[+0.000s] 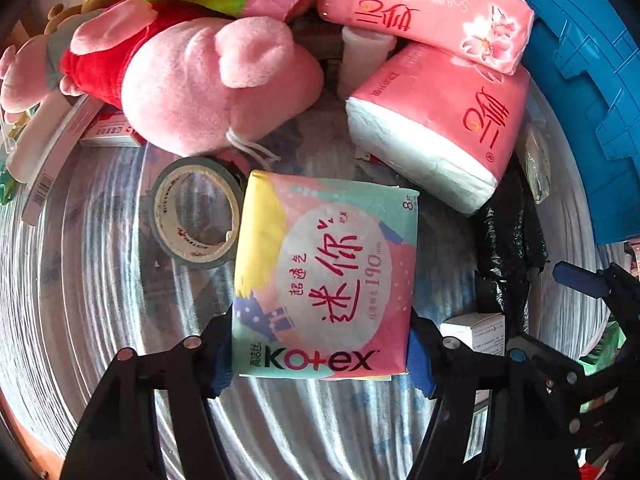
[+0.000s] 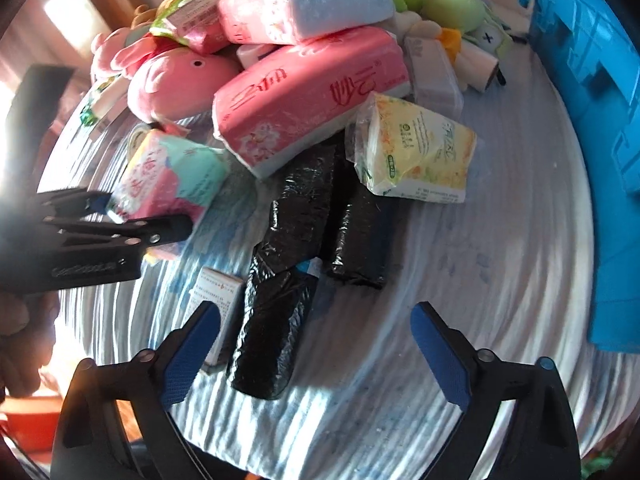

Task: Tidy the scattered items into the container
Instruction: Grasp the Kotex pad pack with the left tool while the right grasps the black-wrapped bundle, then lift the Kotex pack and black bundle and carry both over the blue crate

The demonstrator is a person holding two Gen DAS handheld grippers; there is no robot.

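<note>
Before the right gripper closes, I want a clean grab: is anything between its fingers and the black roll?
Nothing visible blocks it. The right gripper stands open over the near black roll, which lies between its fingers. A small white box lies against the roll beside the left finger and might get pinched too.

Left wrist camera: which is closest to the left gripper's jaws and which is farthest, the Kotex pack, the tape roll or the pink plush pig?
1. Kotex pack: between the left gripper jaws.
2. Tape roll: just beyond, to the pack's left.
3. Pink plush pig: farthest, at the top left, in the pile.
</note>
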